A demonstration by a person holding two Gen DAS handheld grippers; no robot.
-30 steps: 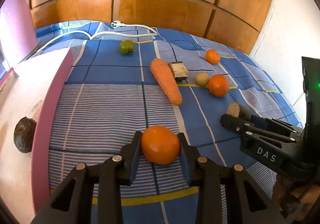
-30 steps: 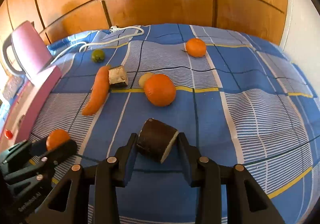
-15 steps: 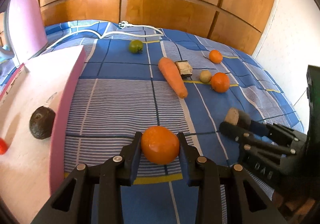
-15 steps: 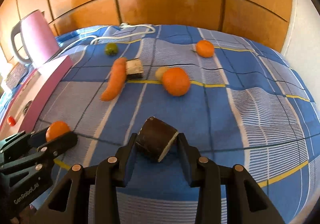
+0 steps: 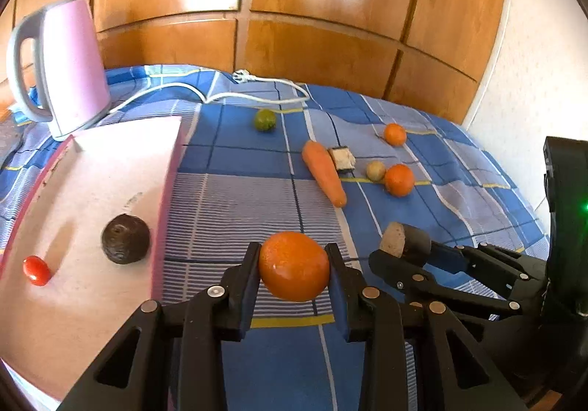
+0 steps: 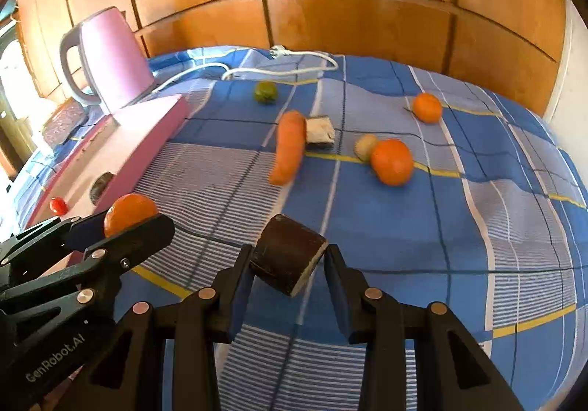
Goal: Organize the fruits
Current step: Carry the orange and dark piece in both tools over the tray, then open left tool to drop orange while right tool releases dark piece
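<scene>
My left gripper (image 5: 294, 273) is shut on an orange (image 5: 294, 270), held above the blue checked cloth just right of the pink tray (image 5: 110, 161). The tray holds a dark round fruit (image 5: 126, 239) and a small red tomato (image 5: 36, 270). My right gripper (image 6: 288, 260) is shut on a dark cut vegetable piece (image 6: 288, 258), raised over the cloth; it also shows in the left wrist view (image 5: 404, 245). The left gripper with its orange (image 6: 128, 214) shows at the right wrist view's left.
On the cloth lie a carrot (image 5: 324, 172), a pale cut chunk (image 5: 341, 158), a small yellowish fruit (image 5: 375, 170), two oranges (image 5: 399, 179) (image 5: 395, 134) and a green fruit (image 5: 264, 120). A pink kettle (image 5: 70, 65) and white cord (image 5: 239, 95) stand behind the tray.
Both grippers have risen and drawn back with their loads. The tray's inside, the tomato and the kettle have come into view.
</scene>
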